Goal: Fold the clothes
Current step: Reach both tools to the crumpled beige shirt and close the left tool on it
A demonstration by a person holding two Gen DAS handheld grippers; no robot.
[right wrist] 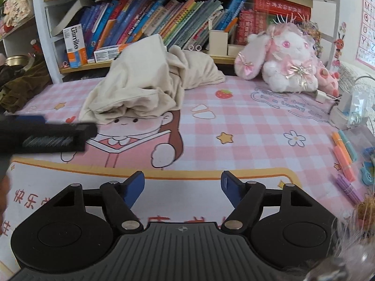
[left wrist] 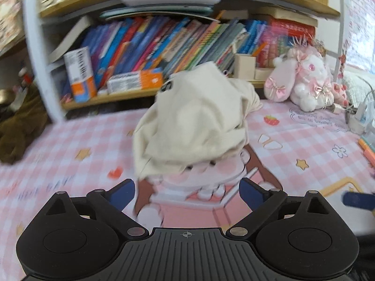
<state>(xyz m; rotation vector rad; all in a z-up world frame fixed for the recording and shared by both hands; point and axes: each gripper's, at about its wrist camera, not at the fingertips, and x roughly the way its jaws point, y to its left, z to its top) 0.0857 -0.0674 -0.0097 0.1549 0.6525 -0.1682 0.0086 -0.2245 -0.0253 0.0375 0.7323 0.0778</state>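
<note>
Cloth lay ahead of the left gripper (left wrist: 187, 193) in its own view: a cream garment (left wrist: 194, 126), soft and rumpled, heaped on the pink checked mat (left wrist: 70, 145). The jaws stood wide and empty, short of its near hem.

From the right wrist, the right gripper (right wrist: 182, 188) also gaped with nothing held, the garment (right wrist: 140, 84) well beyond it, bare mat between, the bookshelf (right wrist: 145, 58) close behind, a plush rabbit (right wrist: 281, 63) to the right.
</note>
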